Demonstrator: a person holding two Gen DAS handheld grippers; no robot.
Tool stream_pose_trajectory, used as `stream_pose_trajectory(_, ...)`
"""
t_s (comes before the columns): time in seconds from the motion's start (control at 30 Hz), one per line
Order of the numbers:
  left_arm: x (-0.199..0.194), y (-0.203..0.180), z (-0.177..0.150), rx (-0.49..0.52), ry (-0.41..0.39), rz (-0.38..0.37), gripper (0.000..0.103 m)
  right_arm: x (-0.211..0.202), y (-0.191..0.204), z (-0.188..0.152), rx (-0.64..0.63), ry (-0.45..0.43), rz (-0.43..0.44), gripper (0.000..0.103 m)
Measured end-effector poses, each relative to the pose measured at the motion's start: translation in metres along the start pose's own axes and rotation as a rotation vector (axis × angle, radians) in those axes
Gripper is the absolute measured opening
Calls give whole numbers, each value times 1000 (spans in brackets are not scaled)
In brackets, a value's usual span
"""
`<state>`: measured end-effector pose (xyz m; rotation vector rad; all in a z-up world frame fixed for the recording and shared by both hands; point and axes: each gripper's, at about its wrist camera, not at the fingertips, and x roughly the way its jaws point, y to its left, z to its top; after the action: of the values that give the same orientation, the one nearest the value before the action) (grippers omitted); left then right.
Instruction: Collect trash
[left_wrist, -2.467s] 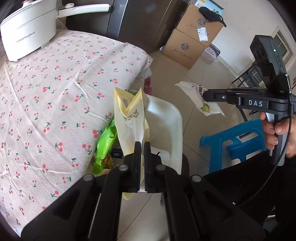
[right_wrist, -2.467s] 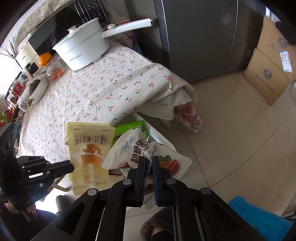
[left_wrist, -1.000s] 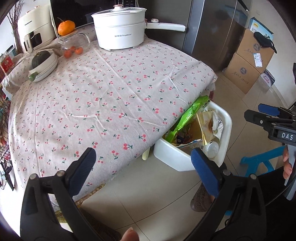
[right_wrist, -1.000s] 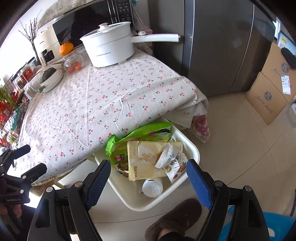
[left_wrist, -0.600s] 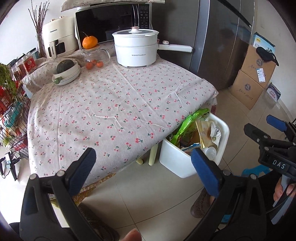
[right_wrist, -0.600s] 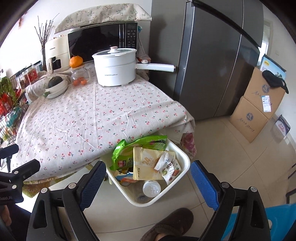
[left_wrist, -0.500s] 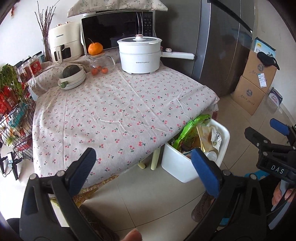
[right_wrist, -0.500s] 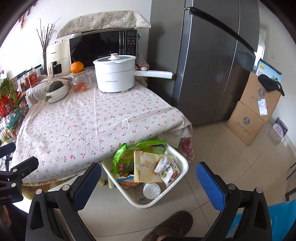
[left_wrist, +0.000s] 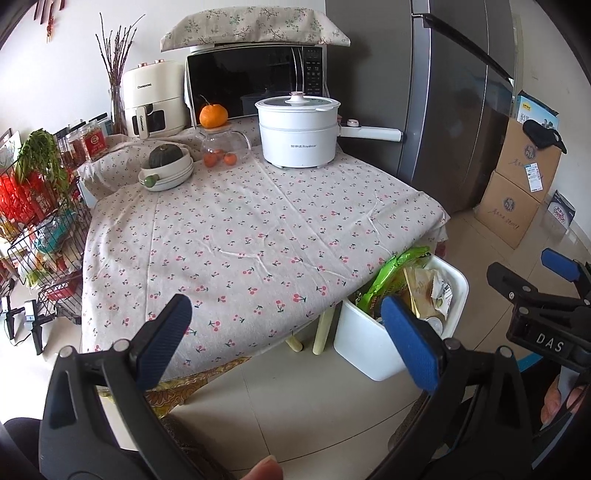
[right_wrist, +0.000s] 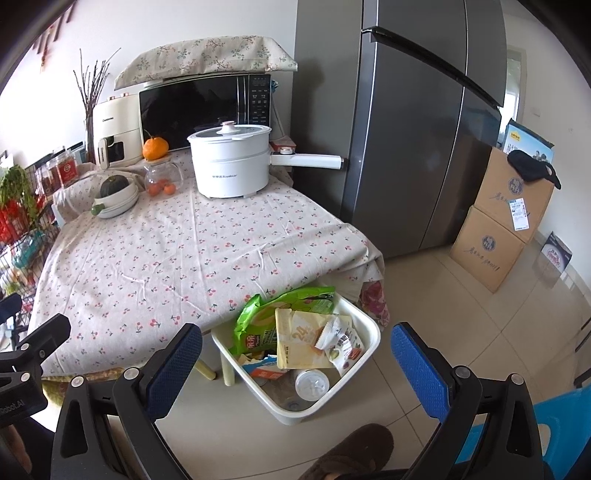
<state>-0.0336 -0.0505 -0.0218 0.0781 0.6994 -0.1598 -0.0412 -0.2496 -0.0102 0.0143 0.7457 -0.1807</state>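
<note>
A white bin (right_wrist: 365, 354) stands on the floor by the table's near right corner; it also shows in the left wrist view (left_wrist: 369, 343). In it lie a green snack bag (right_wrist: 266, 325), a yellow snack bag (right_wrist: 299, 343), a small white nut packet (right_wrist: 341, 341) and a white cup lid (right_wrist: 312, 384). My left gripper (left_wrist: 291, 339) is open and empty, held back from the table. My right gripper (right_wrist: 295, 362) is open and empty, above and in front of the bin. The right gripper also shows at the right of the left wrist view (left_wrist: 532, 284).
A cherry-print cloth covers the table (left_wrist: 240, 229). At its far end stand a white electric pot (left_wrist: 299, 129), a glass jar with an orange (left_wrist: 218, 144) and a bowl with a squash (left_wrist: 166, 166). A fridge (right_wrist: 417, 129), cardboard boxes (right_wrist: 498, 236), a wire rack (left_wrist: 33, 221) and a blue stool (right_wrist: 561, 424) surround it.
Both grippers held snack bags over the bin, then opened and let them drop in. Since then both have pulled back and up from the bin, so more of the room shows.
</note>
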Motion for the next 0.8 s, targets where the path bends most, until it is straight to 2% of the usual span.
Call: stream_pose_trajectory(0.8,-6,-8,0,11,-19,-7,102,0,-1,-1,13,8,1,103)
